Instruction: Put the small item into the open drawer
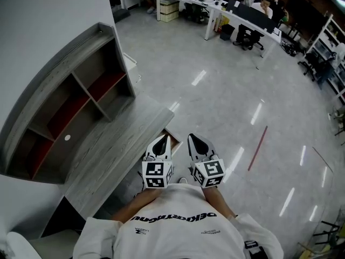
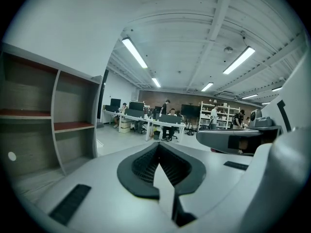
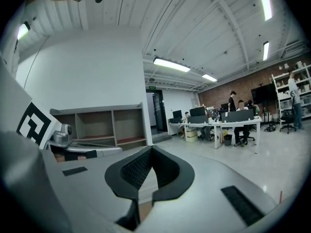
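I hold both grippers side by side in front of my chest, pointing forward over the floor. The left gripper is shut, its dark pads meeting at the tip with nothing between them. The right gripper is also shut and empty. Just ahead of the left gripper, a tan wooden corner sticks out from under the grey desk; it looks like the open drawer. I see no small loose item in any view.
A grey shelf unit with reddish boards stands on the desk against the white wall, a small white disc on its back panel. A glossy floor stretches to the right, and office desks with seated people stand far off.
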